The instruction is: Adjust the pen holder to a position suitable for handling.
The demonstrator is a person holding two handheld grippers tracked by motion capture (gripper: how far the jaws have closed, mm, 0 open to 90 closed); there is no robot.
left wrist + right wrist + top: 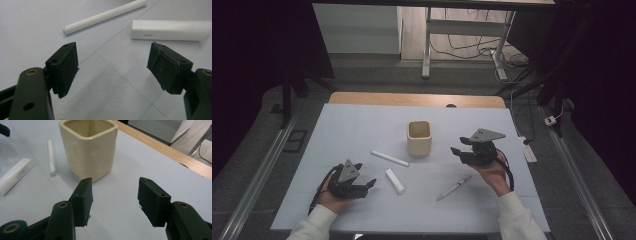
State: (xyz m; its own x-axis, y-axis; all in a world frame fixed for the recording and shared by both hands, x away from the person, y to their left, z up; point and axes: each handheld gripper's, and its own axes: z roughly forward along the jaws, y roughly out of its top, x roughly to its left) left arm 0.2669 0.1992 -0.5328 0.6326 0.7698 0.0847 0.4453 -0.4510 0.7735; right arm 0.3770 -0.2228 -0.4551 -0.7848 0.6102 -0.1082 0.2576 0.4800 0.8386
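While nothing is being gripped yet, both claws are being held wide open and empty: the left claw (371, 183) low, facing the white glue stick (170, 30) and thin white tube (105, 16), the right claw (455, 151) hovering beside the cream cup (87, 147). A pen (454, 188) is lying nearer the right hand. Best bet, probably: the glue stick gets straddled squarely across its width, low to the worktop (362, 125).

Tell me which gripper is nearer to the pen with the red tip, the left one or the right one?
Right. The right gripper hangs open just above the far end of the pen. The left gripper sits open farther off, with the short white tube between it and the pen.
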